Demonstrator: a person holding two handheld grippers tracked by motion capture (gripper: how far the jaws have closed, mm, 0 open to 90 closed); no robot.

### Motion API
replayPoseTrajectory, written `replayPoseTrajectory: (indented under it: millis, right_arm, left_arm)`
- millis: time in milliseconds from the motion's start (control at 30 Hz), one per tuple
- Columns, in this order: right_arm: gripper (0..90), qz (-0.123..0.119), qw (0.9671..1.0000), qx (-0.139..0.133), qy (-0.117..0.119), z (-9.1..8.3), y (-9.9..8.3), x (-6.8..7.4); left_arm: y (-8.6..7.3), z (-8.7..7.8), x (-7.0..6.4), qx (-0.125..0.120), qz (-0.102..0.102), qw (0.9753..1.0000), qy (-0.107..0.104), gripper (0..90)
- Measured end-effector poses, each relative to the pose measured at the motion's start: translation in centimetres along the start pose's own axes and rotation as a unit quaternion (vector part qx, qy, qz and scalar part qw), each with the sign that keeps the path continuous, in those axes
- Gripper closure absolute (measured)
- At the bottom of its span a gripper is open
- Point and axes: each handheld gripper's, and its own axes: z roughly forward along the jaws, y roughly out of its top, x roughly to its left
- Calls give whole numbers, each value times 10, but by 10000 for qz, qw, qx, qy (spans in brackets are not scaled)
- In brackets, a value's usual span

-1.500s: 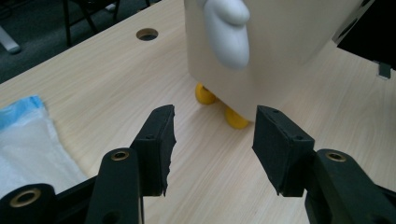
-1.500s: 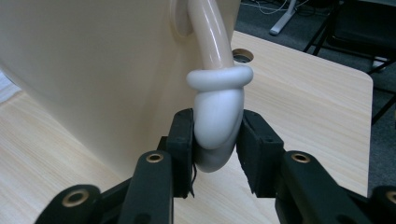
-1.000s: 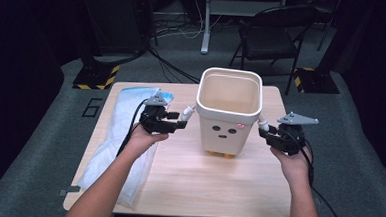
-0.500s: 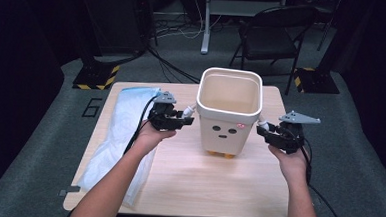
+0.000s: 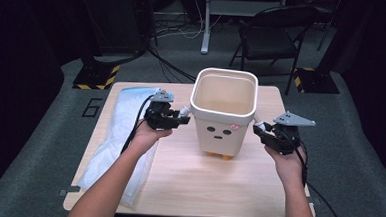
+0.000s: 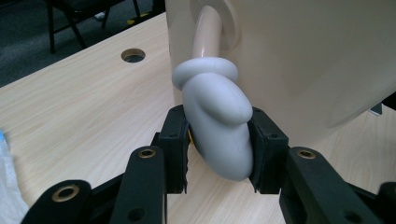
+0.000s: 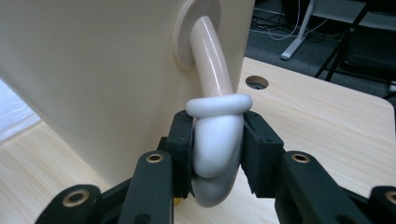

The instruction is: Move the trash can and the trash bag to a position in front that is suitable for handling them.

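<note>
On the wooden desk (image 5: 187, 183) stood a cream bin (image 5: 223, 117), centred. The left hand-held gripper (image 6: 218, 154) and right hand-held gripper (image 7: 217, 156) each pinched a mitten-shaped side handle, probably so the bin could be lifted level.

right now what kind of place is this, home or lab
Probably a lab or recording studio, not a home: dark surroundings, loose cables on the grey carpet, yellow-black striped stand bases, a black folding chair behind the light wooden table.
</note>
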Motion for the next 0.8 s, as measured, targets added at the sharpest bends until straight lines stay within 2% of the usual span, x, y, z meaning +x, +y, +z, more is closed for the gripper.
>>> replayPoseTrajectory:
  millis: [167, 267, 333, 400, 500, 600, 700, 800]
  right_arm:
    - [665, -101, 9999, 31, 73, 1, 2, 7]
    - [664, -40, 9998, 13, 212, 1, 3, 10]
    - [664, -7, 9996, -13, 279, 2, 3, 12]
    - [664, -45, 9994, -4, 340, 2, 4, 16]
    - [663, -120, 9991, 0, 401, 3, 6, 23]
    - [662, -215, 9987, 15, 470, 3, 8, 31]
    - [661, -271, 9980, 34, 570, 3, 11, 38]
    - [661, -412, 9968, 36, 687, 3, 12, 46]
  left_arm:
    - [-2, -13, 0, -141, 12, 9999, 8, 630]
    - [-4, -22, -1, -213, 44, 9998, 32, 630]
    - [-5, -29, -3, -217, 137, 9996, 99, 630]
    - [-7, -36, -4, -210, 236, 9994, 152, 630]
    - [-11, -47, -6, -199, 281, 9992, 198, 630]
    - [-17, -57, -6, -208, 258, 9992, 209, 629]
    - [-25, -68, -8, -224, 320, 9989, 257, 628]
    - [-34, -79, -9, -320, 296, 9986, 283, 629]
